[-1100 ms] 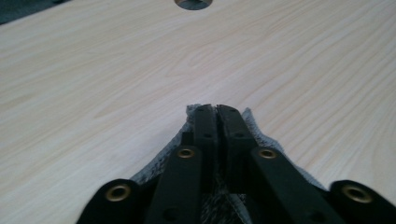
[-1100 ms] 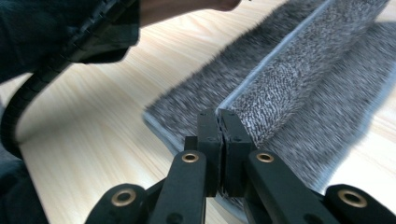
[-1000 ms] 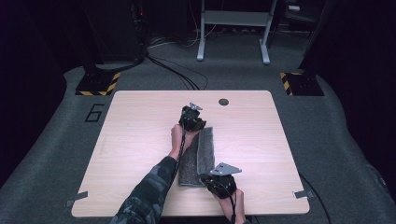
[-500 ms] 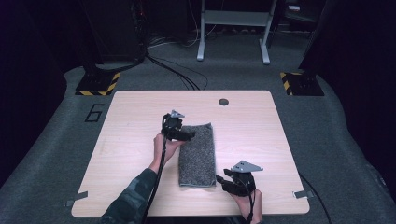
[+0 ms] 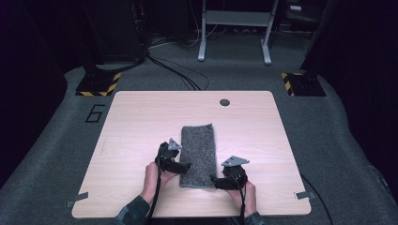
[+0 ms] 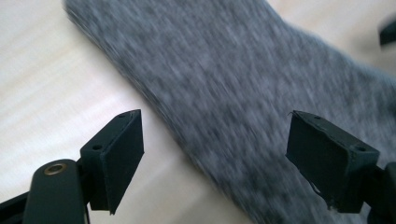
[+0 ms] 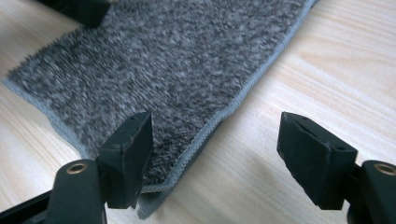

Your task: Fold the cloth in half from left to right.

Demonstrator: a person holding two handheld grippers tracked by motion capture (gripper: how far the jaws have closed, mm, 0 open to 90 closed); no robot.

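A grey folded towel [image 5: 198,154] lies flat, lengthwise, on the middle of the wooden table [image 5: 136,122]. My left gripper [image 5: 186,165] is at the towel's left edge near its front end. In the left gripper view its jaws [image 6: 212,126] have just been opening and stand open, with the towel's edge [image 6: 224,93] below the gap and nothing pinched. My right gripper [image 5: 214,181] is at the front right corner. In the right gripper view it [image 7: 215,123] has just been opening too and stands open over the hemmed corner [image 7: 187,93], which lies on the wood.
A small dark round hole [image 5: 225,102] sits near the table's far edge. Beyond the table are a metal stand [image 5: 233,28], cables [image 5: 178,75] on the carpet and two yellow-and-black striped bases [image 5: 98,84]. Bare wood lies on both sides of the towel.
My left hand has come from the towel's far end back to its near left edge. The right gripper has let go of the near corner, and the towel now lies flat.
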